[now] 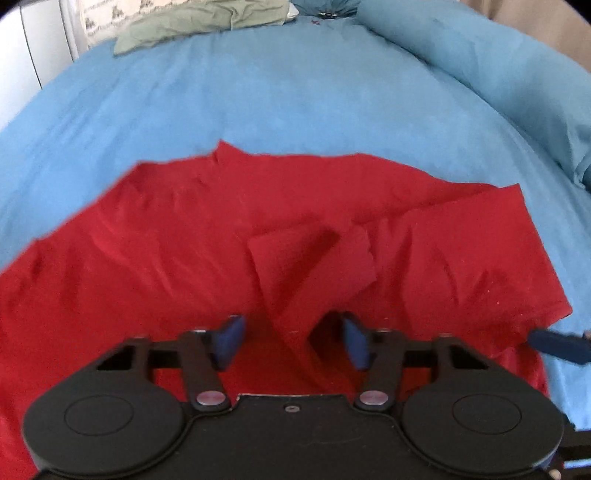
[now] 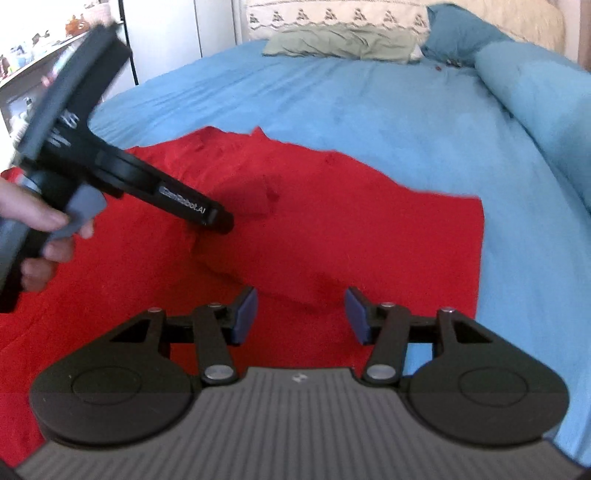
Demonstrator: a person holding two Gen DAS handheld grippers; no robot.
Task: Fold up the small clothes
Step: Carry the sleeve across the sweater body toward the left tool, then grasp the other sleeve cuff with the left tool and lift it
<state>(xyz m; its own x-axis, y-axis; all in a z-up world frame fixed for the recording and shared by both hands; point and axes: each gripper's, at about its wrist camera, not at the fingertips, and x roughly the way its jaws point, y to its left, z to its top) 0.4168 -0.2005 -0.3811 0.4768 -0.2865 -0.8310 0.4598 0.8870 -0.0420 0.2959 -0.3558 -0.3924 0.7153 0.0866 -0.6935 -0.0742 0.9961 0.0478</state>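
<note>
A red garment [image 1: 184, 258] is spread, creased, on a blue bedcover [image 1: 295, 96], with a small flap [image 1: 314, 258] turned up near its middle. Its far and right edges are bordered by open bedcover. The left gripper [image 1: 291, 341] is held over the near part, jaws apart and empty. The right gripper [image 2: 301, 314] is likewise held apart, over the garment's right part. A green cloth [image 2: 343, 44] lies well beyond, by the pillows.

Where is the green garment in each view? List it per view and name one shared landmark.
Left wrist: green garment lies top left, at the bed's far end.
Right wrist: it lies top centre, before the patterned pillow.
Shared landmark: red garment on the blue bedcover.
</note>
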